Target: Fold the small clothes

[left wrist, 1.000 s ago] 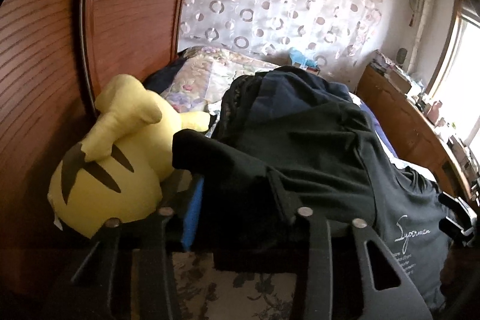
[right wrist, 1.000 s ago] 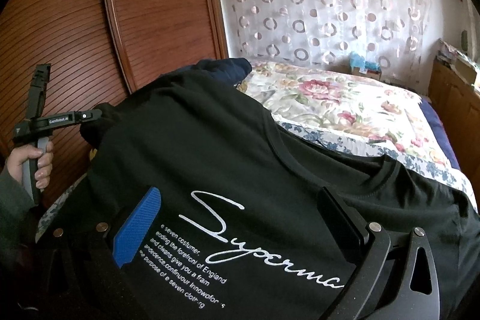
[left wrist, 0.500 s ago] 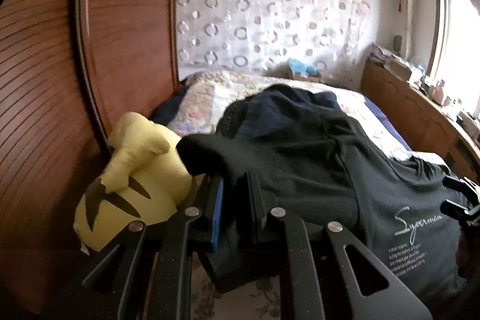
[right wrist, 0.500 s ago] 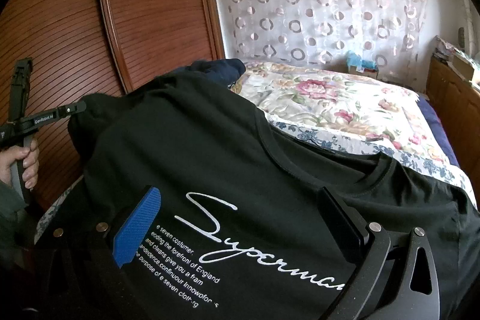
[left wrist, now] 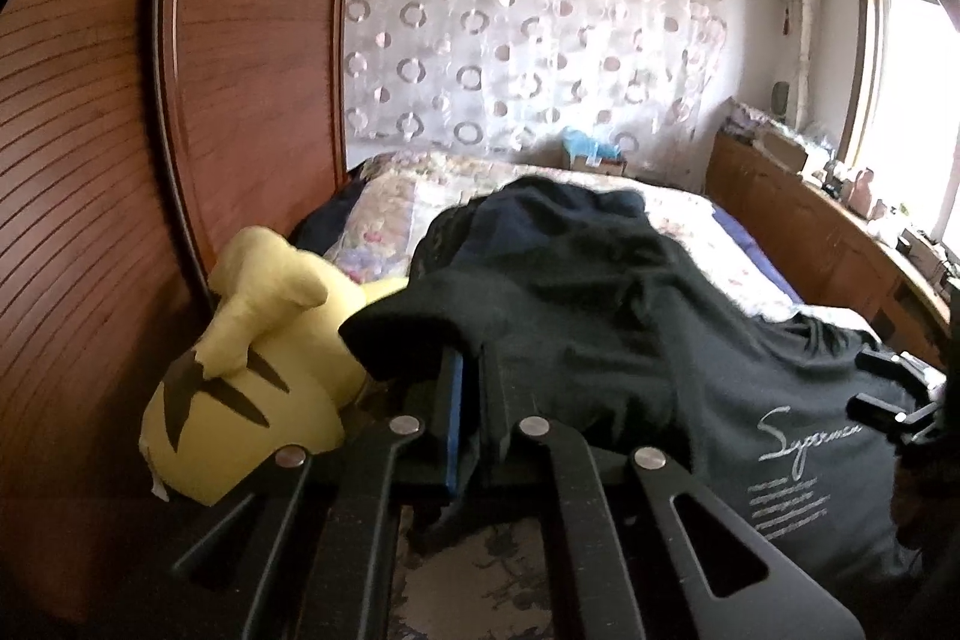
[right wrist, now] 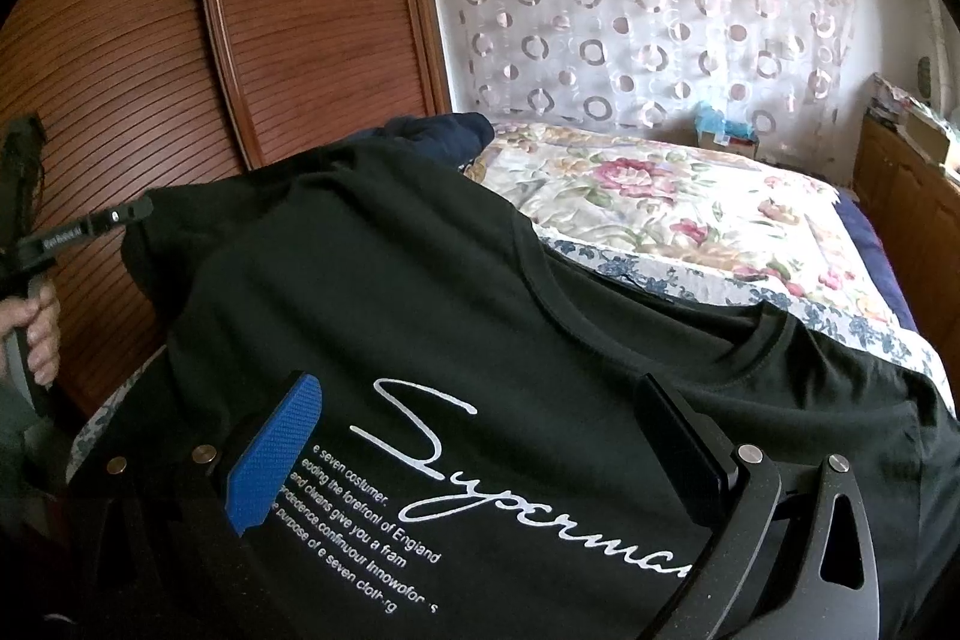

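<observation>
Left gripper (left wrist: 471, 400) at lower centre has its fingers clenched on a sleeve of the black cotton T-shirt with white script lettering (left wrist: 690, 370) spread across the floral-quilted bed (right wrist: 690, 220), the right gripper (right wrist: 480, 460) hovers spread wide over the print, and only the left view catches the yellow plush toy (left wrist: 252, 376) at left.

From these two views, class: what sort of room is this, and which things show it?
Most likely a home bedroom: a bed with a floral quilt, a wooden wardrobe beside it, and a yellow plush toy beside the black T-shirt.
</observation>
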{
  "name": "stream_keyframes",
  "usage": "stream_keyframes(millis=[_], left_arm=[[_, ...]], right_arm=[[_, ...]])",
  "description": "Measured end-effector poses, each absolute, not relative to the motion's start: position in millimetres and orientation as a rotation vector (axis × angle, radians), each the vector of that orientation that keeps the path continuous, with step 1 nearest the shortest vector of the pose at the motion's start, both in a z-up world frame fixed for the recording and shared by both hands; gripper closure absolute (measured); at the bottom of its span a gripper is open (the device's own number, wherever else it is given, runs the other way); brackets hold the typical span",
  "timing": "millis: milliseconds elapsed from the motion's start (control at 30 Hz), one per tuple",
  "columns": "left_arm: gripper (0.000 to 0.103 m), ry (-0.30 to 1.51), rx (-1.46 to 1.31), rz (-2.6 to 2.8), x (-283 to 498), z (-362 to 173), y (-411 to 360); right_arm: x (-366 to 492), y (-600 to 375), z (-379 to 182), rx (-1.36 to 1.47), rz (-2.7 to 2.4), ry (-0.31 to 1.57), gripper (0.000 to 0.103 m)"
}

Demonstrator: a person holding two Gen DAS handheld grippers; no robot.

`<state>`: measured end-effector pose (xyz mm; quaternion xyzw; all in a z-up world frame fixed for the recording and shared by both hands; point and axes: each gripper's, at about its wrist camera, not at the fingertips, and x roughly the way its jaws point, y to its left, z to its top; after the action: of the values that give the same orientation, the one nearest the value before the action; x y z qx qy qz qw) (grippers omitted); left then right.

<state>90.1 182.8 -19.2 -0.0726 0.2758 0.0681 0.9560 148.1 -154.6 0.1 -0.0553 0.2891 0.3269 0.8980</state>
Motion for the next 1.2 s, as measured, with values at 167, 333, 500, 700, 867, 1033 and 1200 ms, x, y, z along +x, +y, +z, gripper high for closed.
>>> stream_keyframes(millis=[167, 333, 500, 700, 867, 1033, 1200], left_arm=[[0.098, 0.514, -0.120, 0.080, 96.1, 8.4, 168.6], [0.098, 0.485, -0.085, -0.011, 110.1, 30.8, 144.3], [0.098, 0.504, -0.070, -0.132, 136.0, 40.3, 110.2], [0.098, 0.558, -0.002, -0.242, 157.5, 42.3, 56.7], [0.060, 0.589, 0.030, -0.265, 162.8, 37.9, 42.6], [0.037, 0.582, 0.009, -0.230, 158.3, 38.3, 59.7], [0.035, 0.596, -0.006, -0.172, 157.0, 29.8, 77.9]], right_arm=[[147.7, -158.5, 4.0, -0.108, 0.669, 0.590, 0.000], [147.5, -167.6, 4.6, -0.097, 0.651, 0.581, 0.000], [146.9, -177.9, 5.7, -0.085, 0.624, 0.569, 0.000], [145.1, -191.2, 3.9, -0.070, 0.589, 0.561, 0.000], [143.4, -190.3, -0.5, -0.061, 0.577, 0.578, 0.000], [145.4, -181.7, 0.6, -0.069, 0.592, 0.589, 0.000], [156.0, -168.6, -1.7, -0.085, 0.654, 0.614, 0.006]])
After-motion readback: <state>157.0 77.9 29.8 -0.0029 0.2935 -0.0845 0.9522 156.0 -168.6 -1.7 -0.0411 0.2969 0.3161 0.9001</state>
